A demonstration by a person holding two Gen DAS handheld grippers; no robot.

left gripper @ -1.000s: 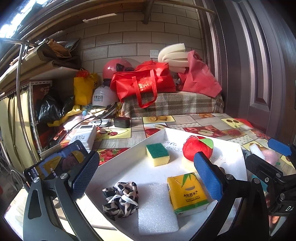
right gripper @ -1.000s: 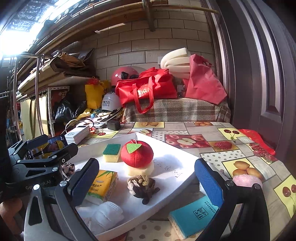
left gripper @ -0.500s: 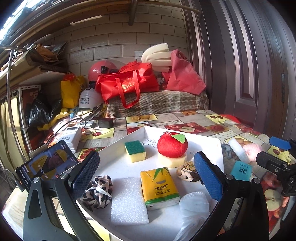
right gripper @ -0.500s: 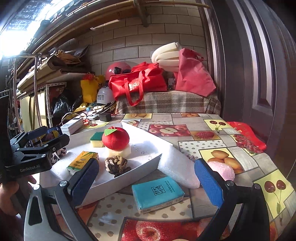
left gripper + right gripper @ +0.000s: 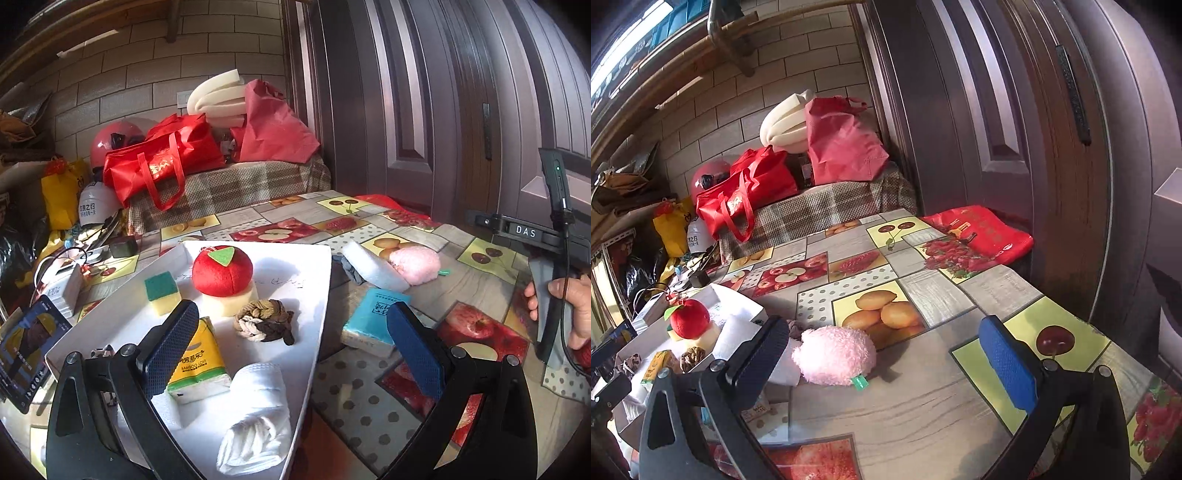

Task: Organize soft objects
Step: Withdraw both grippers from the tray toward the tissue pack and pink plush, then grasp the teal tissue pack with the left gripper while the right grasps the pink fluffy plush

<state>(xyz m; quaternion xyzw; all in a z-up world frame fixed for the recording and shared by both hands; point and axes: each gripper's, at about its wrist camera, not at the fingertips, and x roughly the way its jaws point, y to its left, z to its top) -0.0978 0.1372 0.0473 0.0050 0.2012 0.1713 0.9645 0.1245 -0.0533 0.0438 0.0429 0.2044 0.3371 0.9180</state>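
A white tray [image 5: 317,295] holds a red plush apple [image 5: 221,271], a green-topped sponge [image 5: 161,291], a braided rope knot [image 5: 264,319], a yellow tissue pack [image 5: 197,365] and a rolled white cloth [image 5: 258,417]. My left gripper [image 5: 291,345] hangs open over the tray's near right edge. On the table to the right lie a blue tissue pack [image 5: 371,321], a white foam block [image 5: 373,271] and a pink plush [image 5: 415,264]. My right gripper [image 5: 892,360] is open just short of the pink plush [image 5: 836,354], holding nothing.
A fruit-print tablecloth [image 5: 923,295] covers the table. A red bag [image 5: 979,234] lies at its far right by the dark door [image 5: 1052,147]. Red bags [image 5: 162,162] and a helmet [image 5: 110,142] are piled at the back. A phone [image 5: 26,347] and a charger sit left of the tray.
Both grippers have swung to the right. The left view now takes in the tray's right edge and the loose items beyond it; the right view has closed in on the pink plush.
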